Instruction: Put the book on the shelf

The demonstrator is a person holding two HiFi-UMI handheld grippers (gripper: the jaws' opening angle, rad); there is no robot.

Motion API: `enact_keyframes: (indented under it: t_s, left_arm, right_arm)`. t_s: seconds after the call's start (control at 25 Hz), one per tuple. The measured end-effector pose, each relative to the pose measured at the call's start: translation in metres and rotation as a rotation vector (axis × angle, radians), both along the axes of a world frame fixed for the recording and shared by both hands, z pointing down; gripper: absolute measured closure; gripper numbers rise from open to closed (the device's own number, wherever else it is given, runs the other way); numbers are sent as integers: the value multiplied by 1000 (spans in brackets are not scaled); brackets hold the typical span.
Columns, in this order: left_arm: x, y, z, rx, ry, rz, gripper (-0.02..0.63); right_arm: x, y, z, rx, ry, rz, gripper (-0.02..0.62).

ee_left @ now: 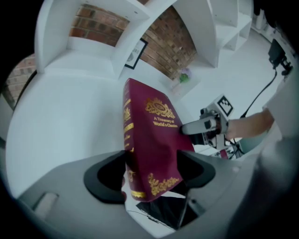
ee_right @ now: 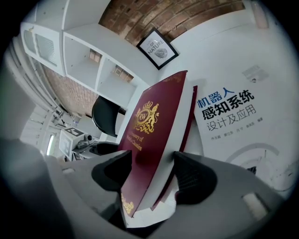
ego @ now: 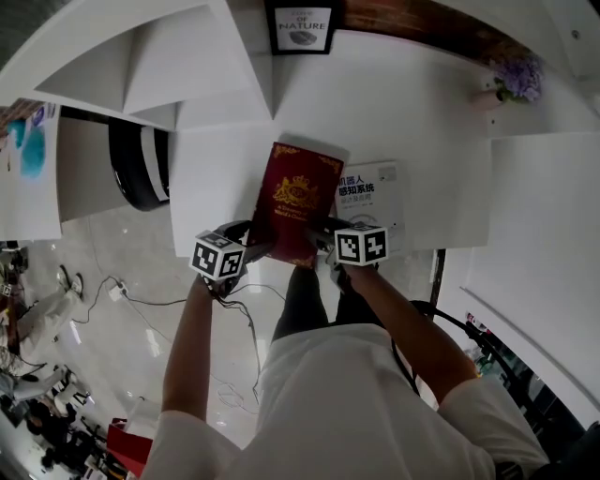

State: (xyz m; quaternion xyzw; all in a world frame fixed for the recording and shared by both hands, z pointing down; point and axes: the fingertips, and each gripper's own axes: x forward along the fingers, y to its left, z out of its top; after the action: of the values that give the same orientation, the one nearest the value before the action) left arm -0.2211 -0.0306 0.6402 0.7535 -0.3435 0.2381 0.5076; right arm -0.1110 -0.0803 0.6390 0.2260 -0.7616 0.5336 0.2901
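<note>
A thick maroon book (ego: pixel 298 202) with gold ornament lies tilted on the white table (ego: pixel 422 122), its near end sticking out past the table's front edge. My right gripper (ego: pixel 323 239) is shut on that end from the page side, pads on both covers (ee_right: pixel 149 170). My left gripper (ego: pixel 255 242) straddles the spine corner (ee_left: pixel 149 170) with its jaws wide; the pads stand close on either side and do not clearly press. The white shelf (ego: pixel 141 75) with open compartments rises at the back left.
A white book with blue Chinese print (ego: pixel 370 192) lies flat just right of the maroon one. A framed picture (ego: pixel 302 26) leans on the brick wall behind. Purple flowers (ego: pixel 518 77) stand at the back right. A black chair (ego: pixel 141 164) sits left of the table.
</note>
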Motion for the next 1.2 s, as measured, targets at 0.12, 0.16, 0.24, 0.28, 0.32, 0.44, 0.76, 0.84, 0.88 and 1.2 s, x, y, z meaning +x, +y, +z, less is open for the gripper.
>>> enact_keyframes:
  t_s: [0.12,0.16,0.24,0.28,0.32,0.44,0.76,0.84,0.88,1.2]
  left_arm:
    - [8,18,-4,-1,12,-53,244]
    - [10,24,-5,0,13,-72,244]
    - [15,36,-6,-2,20,-113,244]
    - [17,42,-6,-3,26,-135,244]
    - [20,48,-7,-4,32,-157,244]
    - [29,67,-4,-18,47,-203,244]
    - [38,99,3,-64,92,-305,242]
    - [37,100,4,-60,109,-319,246]
    - [35,99,5,-54,119,-323,250]
    - [25,102,31,-126,186,-290,204]
  right_arm:
    - [6,11,1,0,3,-43,319]
    - [7,15,2,2,3,-61,320]
    - [8,23,2,6,-6,-92,319]
    - [9,28,2,8,-12,-106,319]
    - [10,32,2,11,-12,-121,321]
    - [16,45,5,23,6,-171,319]
    - [24,74,12,21,20,-296,321]
    - [24,75,14,23,17,-319,322]
    - [24,75,14,21,12,-324,322]
    - [24,74,15,10,3,-343,329]
